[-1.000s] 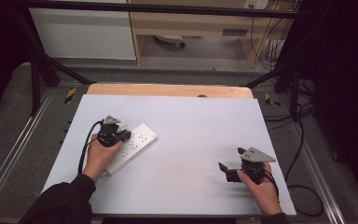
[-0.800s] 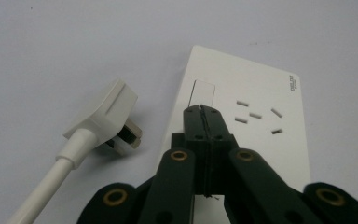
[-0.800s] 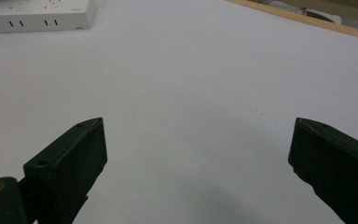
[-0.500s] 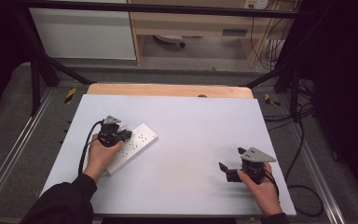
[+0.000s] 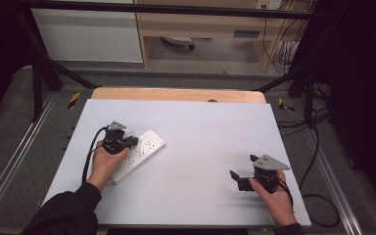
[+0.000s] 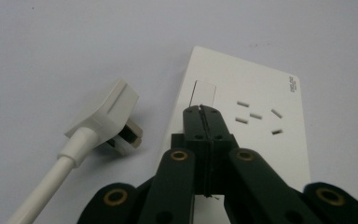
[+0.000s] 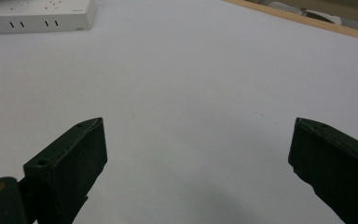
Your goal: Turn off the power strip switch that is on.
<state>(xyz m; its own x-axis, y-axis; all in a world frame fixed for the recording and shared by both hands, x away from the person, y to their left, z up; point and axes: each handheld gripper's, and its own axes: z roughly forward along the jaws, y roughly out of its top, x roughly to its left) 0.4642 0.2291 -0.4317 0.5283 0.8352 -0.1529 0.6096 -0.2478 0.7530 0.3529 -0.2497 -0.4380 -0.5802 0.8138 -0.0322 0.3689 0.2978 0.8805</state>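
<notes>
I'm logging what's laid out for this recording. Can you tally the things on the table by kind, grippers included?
Power strips: 1, white power strip
Plugs: 1, white plug on its cord
Grippers: 2, left gripper, right gripper
Total: 4

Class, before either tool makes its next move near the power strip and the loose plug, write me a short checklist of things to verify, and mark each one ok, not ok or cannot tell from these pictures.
1. Left tool shut and empty: ok; its jaws are pressed together above the power strip, holding nothing.
2. Right tool open and empty: ok; jaws wide apart over bare table.
3. Plug out of the strip: ok; it lies on the table beside the strip, apart from it.
4. Plug's white cable free of snags: cannot tell; it runs out of the left gripper view.
5. Strip's switch position: cannot tell.
6. Left tool touching the strip: cannot tell.
</notes>
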